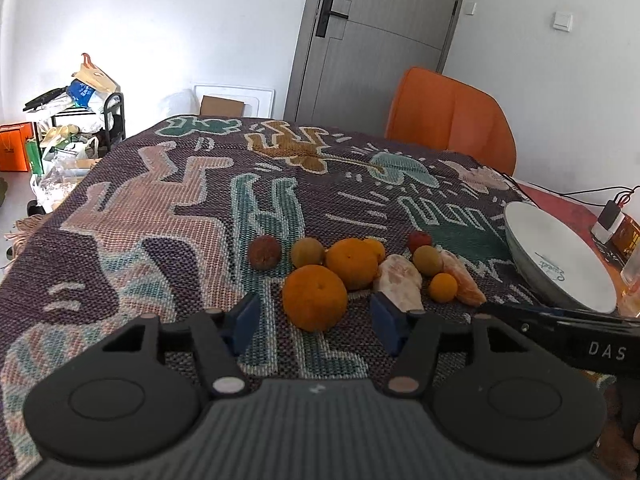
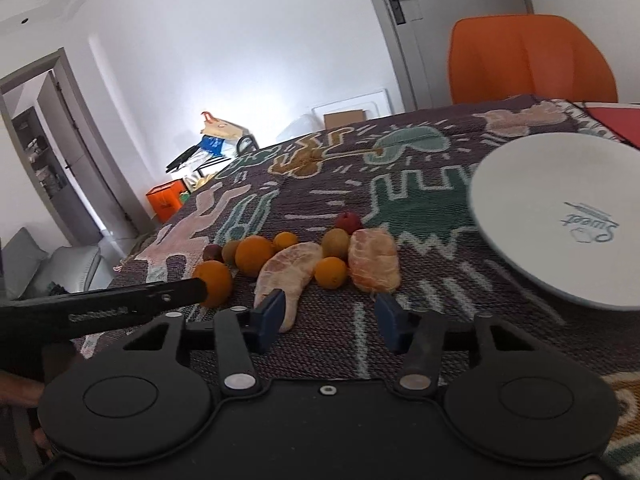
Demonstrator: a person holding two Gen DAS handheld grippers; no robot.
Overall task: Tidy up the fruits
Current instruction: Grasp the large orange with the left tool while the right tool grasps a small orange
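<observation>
Currently both left gripper (image 1: 316,320) and right gripper (image 2: 330,312) gape, empty. Near orange (image 1: 315,298) sits on blanket (image 1: 160,208) between left fingers; firm, round, likely rolls; grip at equator.

Orange citrus fruits (image 1: 315,297) and pale peeled segments (image 2: 289,270) lay on a purple woven cloth (image 1: 160,216) patterned with pink, teal and mustard figures, beside a white bowl (image 2: 560,216) and an orange chair (image 1: 452,116).
</observation>
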